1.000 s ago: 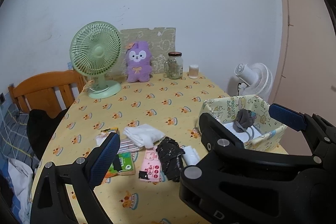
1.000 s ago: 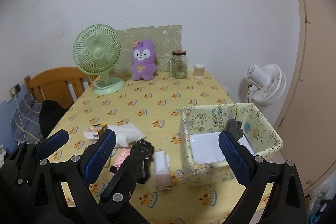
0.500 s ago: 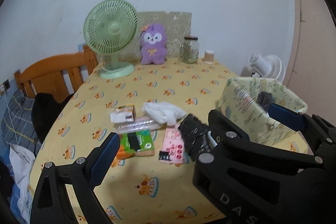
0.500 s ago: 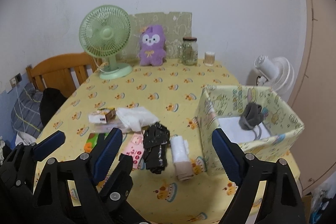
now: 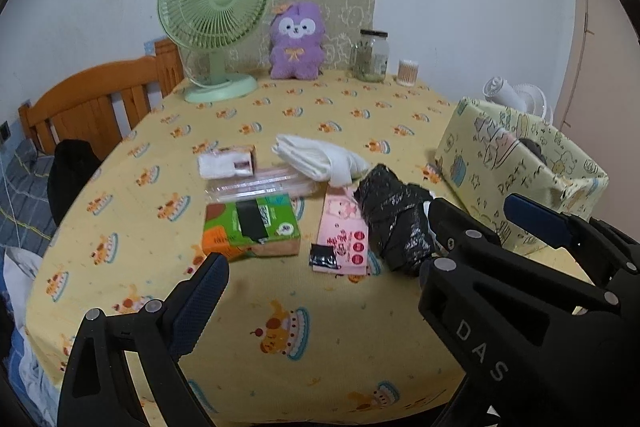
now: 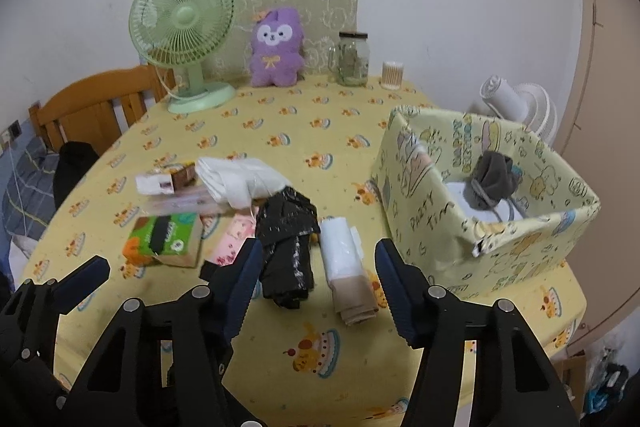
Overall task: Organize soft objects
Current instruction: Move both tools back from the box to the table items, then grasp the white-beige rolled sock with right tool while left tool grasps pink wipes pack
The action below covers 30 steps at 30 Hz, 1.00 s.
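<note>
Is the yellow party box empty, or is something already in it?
Not empty. The yellow party box is open-topped, and a dark grey bundled soft item lies inside on something white.

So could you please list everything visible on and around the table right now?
Desk fan: one, green, back left.
Plush toy: one, purple, at wall.
Glass jar: one, clear, beside plush.
Small cup: one, beige, right of jar.
Gift box: one, yellow, right; grey cloth inside.
Black bag: one, centre.
White roll: one, beside it.
White cloth: one.
Tissue pack: one, green.
Left gripper: open.
Right gripper: closing, empty.
</note>
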Each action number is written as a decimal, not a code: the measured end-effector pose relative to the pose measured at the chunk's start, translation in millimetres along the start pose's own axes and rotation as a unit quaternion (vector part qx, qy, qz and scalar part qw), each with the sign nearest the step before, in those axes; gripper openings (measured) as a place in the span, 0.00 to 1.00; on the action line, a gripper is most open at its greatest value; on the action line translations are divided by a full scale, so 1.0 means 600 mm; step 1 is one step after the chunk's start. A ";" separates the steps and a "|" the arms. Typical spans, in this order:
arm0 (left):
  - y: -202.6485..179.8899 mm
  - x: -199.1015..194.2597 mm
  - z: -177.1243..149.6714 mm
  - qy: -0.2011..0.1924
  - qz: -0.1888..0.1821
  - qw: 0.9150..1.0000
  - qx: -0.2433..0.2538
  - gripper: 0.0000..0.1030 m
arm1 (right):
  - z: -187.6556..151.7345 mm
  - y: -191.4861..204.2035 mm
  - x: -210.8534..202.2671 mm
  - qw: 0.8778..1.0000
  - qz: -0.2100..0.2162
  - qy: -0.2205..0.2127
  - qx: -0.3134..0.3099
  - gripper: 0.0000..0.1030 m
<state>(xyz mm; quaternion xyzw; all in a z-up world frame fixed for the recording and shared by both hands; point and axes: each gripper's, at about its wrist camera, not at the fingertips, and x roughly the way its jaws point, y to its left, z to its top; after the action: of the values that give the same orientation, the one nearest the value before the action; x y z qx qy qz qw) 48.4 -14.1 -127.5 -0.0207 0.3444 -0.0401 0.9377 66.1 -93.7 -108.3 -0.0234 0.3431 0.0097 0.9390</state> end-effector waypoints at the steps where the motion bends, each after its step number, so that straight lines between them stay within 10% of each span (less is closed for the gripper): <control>1: 0.000 0.003 -0.002 0.002 -0.001 1.000 -0.001 0.95 | -0.002 -0.001 0.003 1.000 -0.001 0.002 0.000 0.58; 12: -0.010 0.062 -0.021 0.048 0.024 0.999 0.006 0.94 | -0.027 -0.016 0.075 0.998 -0.020 0.058 0.003 0.57; 30: -0.013 0.100 -0.008 0.042 0.030 0.998 0.021 0.88 | -0.032 -0.027 0.110 0.998 -0.014 0.060 0.025 0.24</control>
<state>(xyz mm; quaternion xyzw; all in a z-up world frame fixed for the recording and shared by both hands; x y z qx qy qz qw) 90.3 -27.5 -169.5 0.0106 0.3829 -0.0203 0.9235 104.6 -110.6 -164.9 -0.0058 0.3984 -0.0134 0.9171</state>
